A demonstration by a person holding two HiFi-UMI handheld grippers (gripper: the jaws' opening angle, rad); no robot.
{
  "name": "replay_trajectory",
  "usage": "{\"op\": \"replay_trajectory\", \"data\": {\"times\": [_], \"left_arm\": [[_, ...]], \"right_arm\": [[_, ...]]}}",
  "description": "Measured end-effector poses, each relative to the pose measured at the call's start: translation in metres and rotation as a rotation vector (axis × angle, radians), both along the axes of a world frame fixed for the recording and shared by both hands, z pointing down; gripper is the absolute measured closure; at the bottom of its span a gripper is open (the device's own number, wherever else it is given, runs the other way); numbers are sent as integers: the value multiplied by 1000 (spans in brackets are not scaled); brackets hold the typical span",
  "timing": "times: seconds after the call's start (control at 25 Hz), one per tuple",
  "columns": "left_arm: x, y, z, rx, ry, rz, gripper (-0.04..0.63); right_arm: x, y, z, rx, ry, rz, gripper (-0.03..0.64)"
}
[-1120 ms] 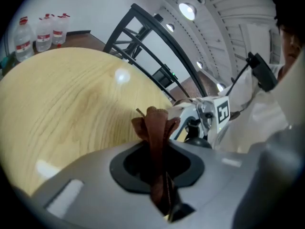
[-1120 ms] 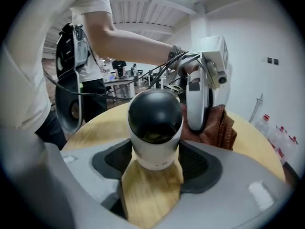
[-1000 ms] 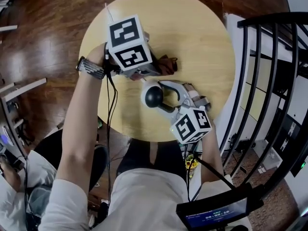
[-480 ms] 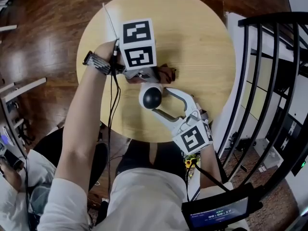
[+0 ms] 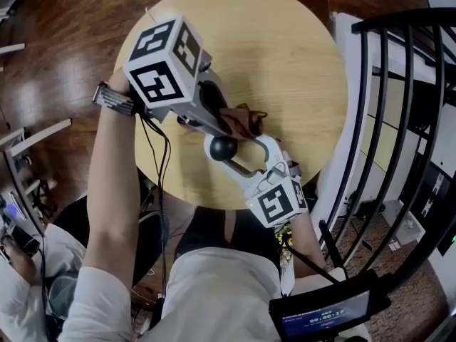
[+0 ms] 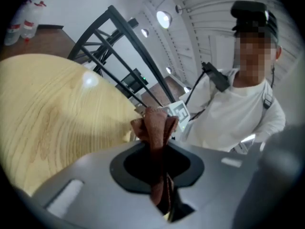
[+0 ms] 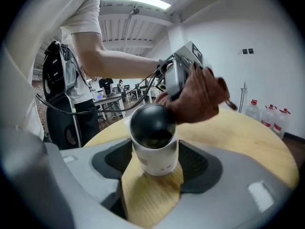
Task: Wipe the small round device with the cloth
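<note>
The small round device, a white cup-shaped body with a black dome, stands on the round wooden table. My right gripper reaches in from the near edge, its pads set against both sides of the white body. My left gripper comes from the left and is shut on a bunched brown cloth. The cloth lies against the upper far side of the dome. In the left gripper view the cloth is pinched upright between the jaws.
A black metal railing runs down the right side, close to the table's edge. Dark wooden floor surrounds the table. A small lit screen hangs at my chest. Water bottles stand by the far wall.
The left gripper has tilted, its cube swinging left and up, and the cloth has come down against the device's dome. The right gripper has stayed around the device, shifting slightly.
</note>
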State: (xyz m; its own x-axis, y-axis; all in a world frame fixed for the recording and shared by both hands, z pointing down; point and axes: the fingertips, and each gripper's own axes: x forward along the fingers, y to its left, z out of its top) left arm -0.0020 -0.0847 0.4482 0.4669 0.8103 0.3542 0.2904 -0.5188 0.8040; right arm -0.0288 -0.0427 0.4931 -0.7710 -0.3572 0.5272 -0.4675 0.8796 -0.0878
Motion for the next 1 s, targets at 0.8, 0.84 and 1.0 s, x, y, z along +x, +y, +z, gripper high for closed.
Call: {"op": "replay_trajectory", "data": {"times": [0.8, 0.84, 1.0], "left_arm": [[20, 2, 17, 994, -261, -123, 528], [22, 4, 15, 1021, -270, -122, 528], [26, 13, 11, 1124, -314, -111, 528]], "right_arm": [[26, -16, 27, 40, 24, 83, 310], [26, -18, 28, 45, 23, 83, 310], [28, -18, 32, 52, 27, 77, 310]]}}
